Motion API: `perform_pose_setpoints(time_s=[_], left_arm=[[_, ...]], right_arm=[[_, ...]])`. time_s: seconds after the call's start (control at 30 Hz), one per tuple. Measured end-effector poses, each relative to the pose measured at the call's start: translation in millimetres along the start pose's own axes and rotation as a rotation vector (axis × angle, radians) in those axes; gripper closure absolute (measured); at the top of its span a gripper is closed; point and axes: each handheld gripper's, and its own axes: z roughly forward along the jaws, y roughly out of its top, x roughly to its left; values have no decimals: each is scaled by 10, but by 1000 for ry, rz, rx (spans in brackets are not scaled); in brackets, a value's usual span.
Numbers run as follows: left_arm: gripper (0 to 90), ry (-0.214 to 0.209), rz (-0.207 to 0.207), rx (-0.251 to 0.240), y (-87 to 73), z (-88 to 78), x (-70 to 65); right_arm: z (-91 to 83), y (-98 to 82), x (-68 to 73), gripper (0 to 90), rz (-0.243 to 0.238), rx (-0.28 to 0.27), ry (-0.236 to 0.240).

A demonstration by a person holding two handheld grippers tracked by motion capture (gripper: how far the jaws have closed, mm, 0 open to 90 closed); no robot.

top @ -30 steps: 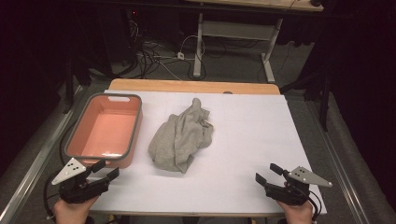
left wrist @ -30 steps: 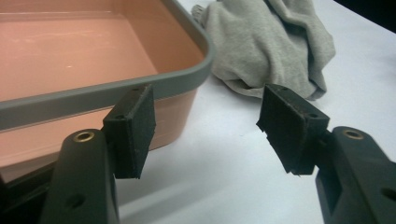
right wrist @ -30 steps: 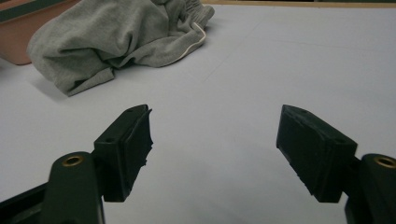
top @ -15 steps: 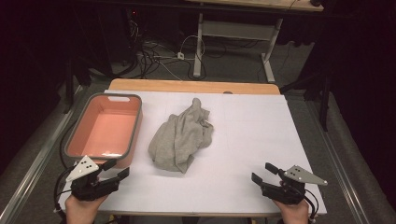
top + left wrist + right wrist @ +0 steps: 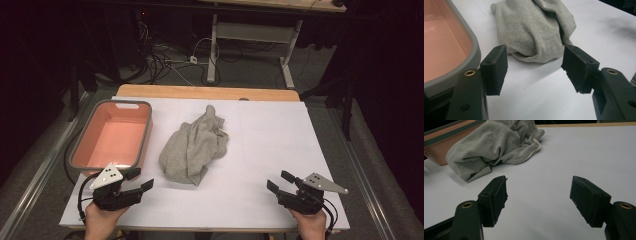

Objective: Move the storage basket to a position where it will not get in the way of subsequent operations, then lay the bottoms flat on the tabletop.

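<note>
High view: I am holding the left gripper (image 5: 139, 180) released beside the near corner of the pink tub (image 5: 145, 134), its jaws spread with nothing between them and pointing at the crumpled grey garment (image 5: 195, 147) lying just ahead. The right gripper (image 5: 280, 182) is hovering unclenched too, jaws gaping over the bare white table (image 5: 280, 135), the garment sitting well ahead to its left.

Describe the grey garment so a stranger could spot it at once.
On the white table top, look just right of the pink tub. The crumpled grey garment lies there in a heap: the one soft thing, with a white drawstring.
</note>
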Motion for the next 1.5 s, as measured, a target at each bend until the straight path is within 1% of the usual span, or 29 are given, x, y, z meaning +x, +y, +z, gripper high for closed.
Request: perform_pose_setpoints(time_s=[0.17, 0.27, 0.43, 0.63, 0.77, 0.83, 1.0, 1.2, 1.4, 1.5], left_arm=[[354, -8, -2, -3, 13, 40, -18], [354, -22, -8, 0, 21, 73, -14], [354, -26, -13, 0, 34, 121, -23], [354, -44, 7, 10, 61, 192, -60], [354, -54, 0, 8, 90, 253, -60], [354, -57, -1, 5, 120, 295, -67], [354, -59, 18, 26, 172, 439, -132], [354, -62, 9, 52, 206, 573, -132], [354, -61, -5, 81, 214, 649, -111], [354, -56, 6, 96, 210, 665, -113]], right_arm=[[44, 18, 37, 298, -7, 2, 7], [84, 28, 50, 296, -11, 7, 9], [144, 41, 93, 294, -40, 22, 21], [205, 58, 99, 298, -30, 21, 19], [263, 75, 134, 302, -33, 27, 22], [301, 87, 155, 300, -43, 35, 27], [353, 101, 216, 298, -68, 41, 31], [444, 124, 254, 302, -77, 53, 57], [642, 148, 327, 326, -94, 95, 78], [757, 157, 399, 341, -108, 123, 90]])
